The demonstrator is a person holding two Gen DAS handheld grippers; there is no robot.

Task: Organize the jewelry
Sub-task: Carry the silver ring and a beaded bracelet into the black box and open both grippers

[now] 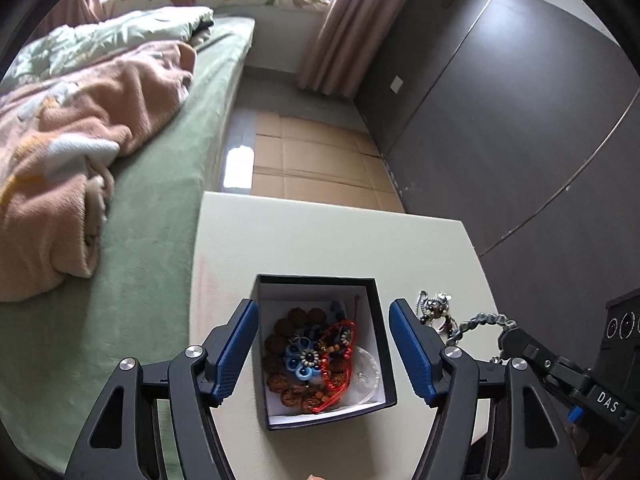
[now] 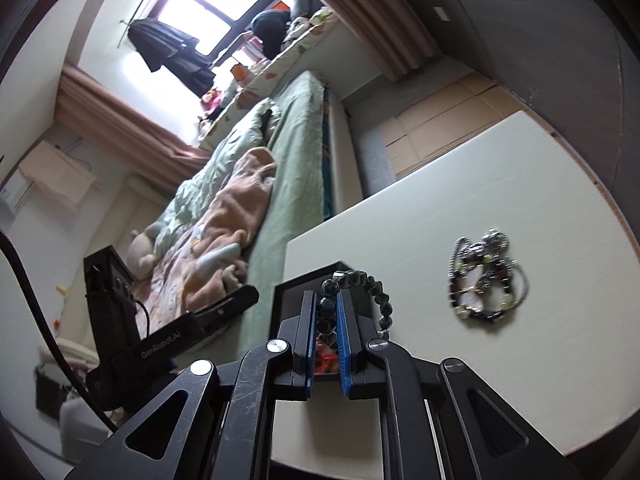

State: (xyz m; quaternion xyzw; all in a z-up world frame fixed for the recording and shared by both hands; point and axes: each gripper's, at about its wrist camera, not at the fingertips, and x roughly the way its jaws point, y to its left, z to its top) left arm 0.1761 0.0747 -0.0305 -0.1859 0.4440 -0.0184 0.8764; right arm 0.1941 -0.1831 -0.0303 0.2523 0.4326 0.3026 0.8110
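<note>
Two grippers: both are over a pale table that stands beside a bed.
Left gripper: its jaws are spread wide with nothing between the blue pads; it hangs above the box, one pad to each side of it in the left wrist view.
Box: black outside, white inside, open at the top, standing on the table near its close edge.
Box contents: brown seed beads, a blue flower-shaped piece, red cord bracelets and a clear round piece, all heaped together.
Right gripper: clenched on a dark bead bracelet; several beads sit pinched between the blue pads, and the rest of the loop arches out to the right of the fingertips.
Bracelet position: held in the air just beside the box's right edge, as the left wrist view shows.
Loose pile: beaded bracelets and silver chain tangled together, lying on the table to the right of the box, apart from it.
Bed: green sheet with a rumpled peach blanket.
Floor: flattened cardboard lies beyond the table.
</note>
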